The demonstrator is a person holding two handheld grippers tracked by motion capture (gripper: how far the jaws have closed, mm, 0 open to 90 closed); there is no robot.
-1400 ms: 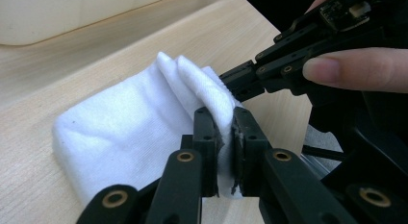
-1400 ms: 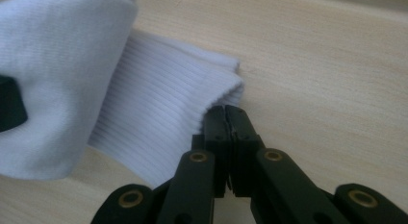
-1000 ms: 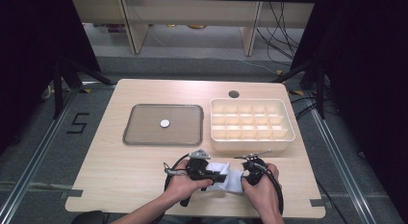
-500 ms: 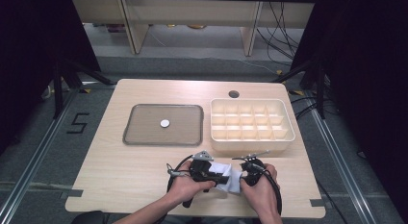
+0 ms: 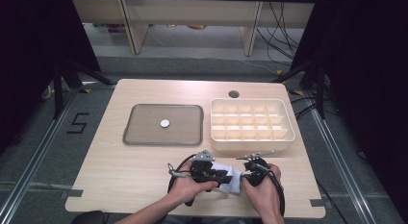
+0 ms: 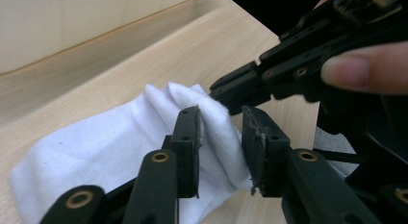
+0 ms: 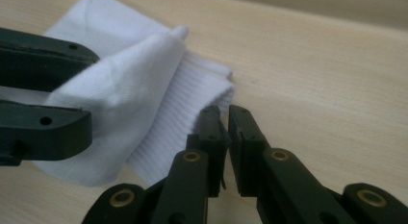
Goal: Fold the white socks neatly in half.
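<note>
A white sock point(image 5: 231, 180) lies crumpled on the wooden table near its front edge, between the two hands. My left gripper point(image 5: 223, 176) reaches in from the left. In the left gripper view its jaws point(image 6: 221, 113) stand apart around a raised fold of the sock point(image 6: 96, 152). My right gripper point(image 5: 247, 173) comes from the right. Its jaws point(image 7: 226, 111) are shut, with their tips against the ribbed cuff of the sock point(image 7: 144, 75). The right gripper point(image 6: 219, 92) meets the fold just beyond the left jaws. The left gripper point(image 7: 91, 89) straddles the cloth at the left of the right gripper view.
A grey flat tray point(image 5: 144, 133) with a small white round piece point(image 5: 165, 123) sits at the middle left. A cream box point(image 5: 250, 143) divided into several compartments stands at the right. A round hole point(image 5: 234, 94) is in the tabletop behind it.
Both hands stay at the sock, and the grippers have shifted only slightly.
</note>
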